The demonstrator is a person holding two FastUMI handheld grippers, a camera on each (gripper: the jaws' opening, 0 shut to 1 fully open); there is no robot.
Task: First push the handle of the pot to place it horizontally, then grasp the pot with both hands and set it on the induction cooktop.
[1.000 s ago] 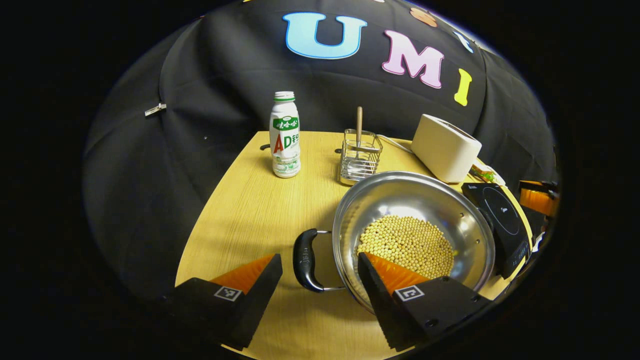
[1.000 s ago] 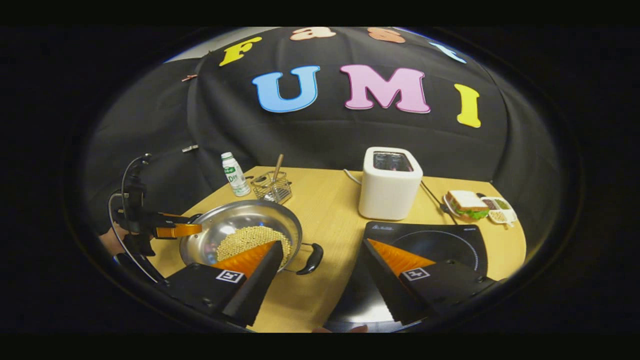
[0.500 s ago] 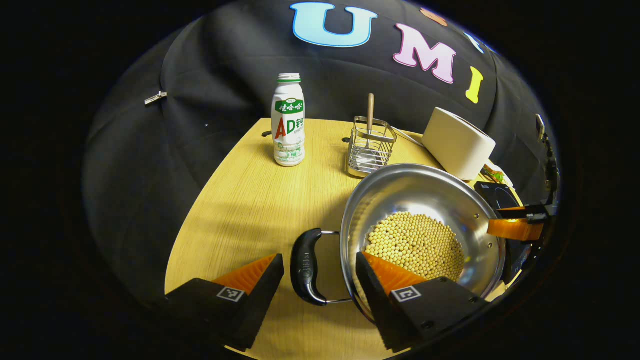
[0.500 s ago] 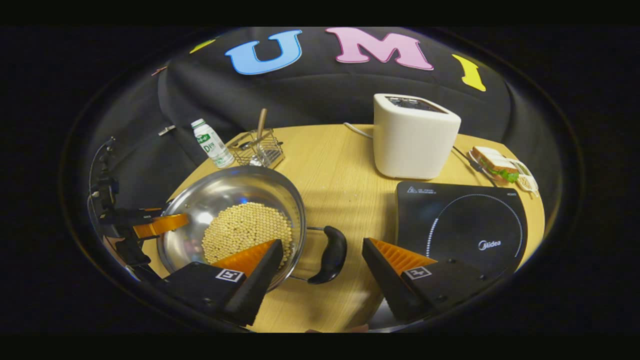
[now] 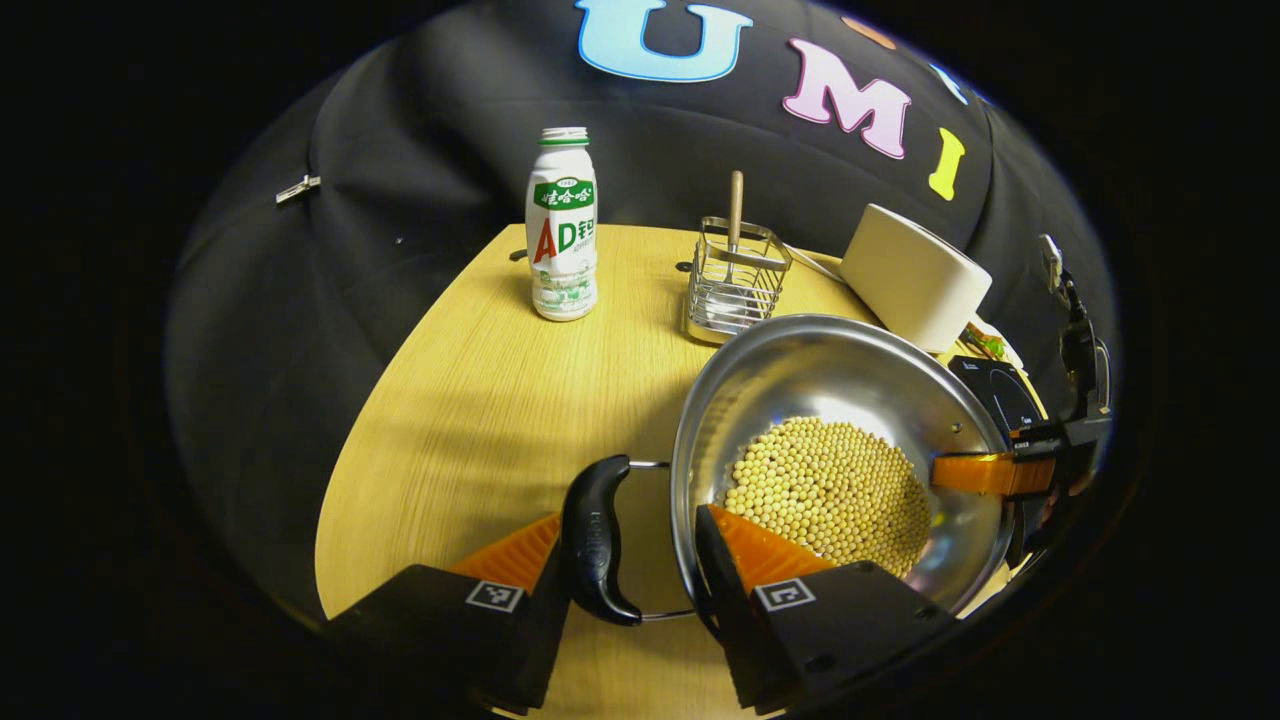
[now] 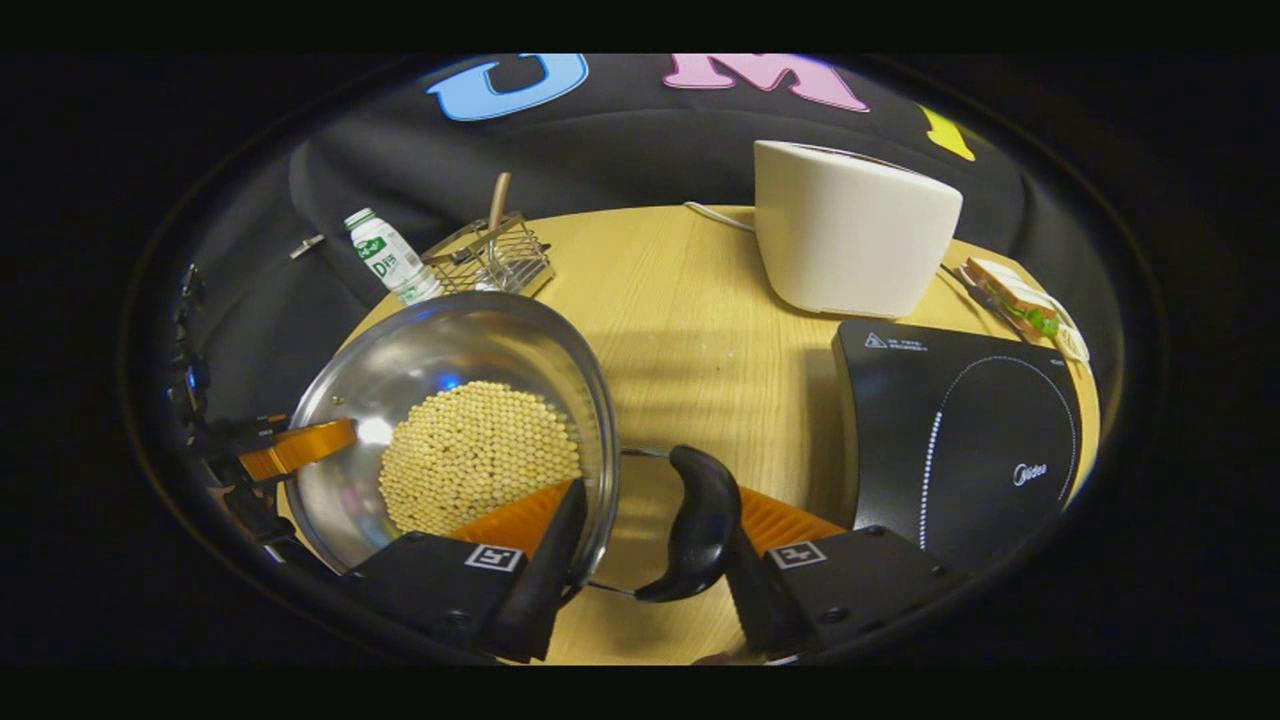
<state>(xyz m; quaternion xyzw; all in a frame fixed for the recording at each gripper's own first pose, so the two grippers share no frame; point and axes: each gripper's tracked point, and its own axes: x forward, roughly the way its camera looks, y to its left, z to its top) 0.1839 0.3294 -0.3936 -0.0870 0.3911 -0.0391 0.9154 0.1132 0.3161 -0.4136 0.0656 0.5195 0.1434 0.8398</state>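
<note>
A steel pot (image 5: 830, 370) holding soybeans (image 5: 830, 490) rests on the wooden table (image 5: 480, 400). My left gripper (image 5: 628, 518) is open astride the pot's near black handle (image 5: 595, 535). One finger touches the handle's outer side and the other reaches over the rim above the beans. In the right gripper view, my right gripper (image 6: 655, 500) stands open astride the pot's (image 6: 450, 340) other handle (image 6: 700, 520) in the same way. The black induction cooktop (image 6: 960, 440) lies flat just right of that handle, about a hand's width from the pot.
A white toaster (image 6: 850, 240) stands behind the cooktop, with a sandwich plate (image 6: 1015, 300) at the far right edge. A milk bottle (image 5: 562, 235) and a wire rack (image 5: 735, 285) with a wooden-handled tool stand behind the pot.
Both grippers have moved forward and down onto the pot's two handles. Each handle now sits between a pair of fingers, and the jaws have narrowed slightly. The pot has stayed in place.
</note>
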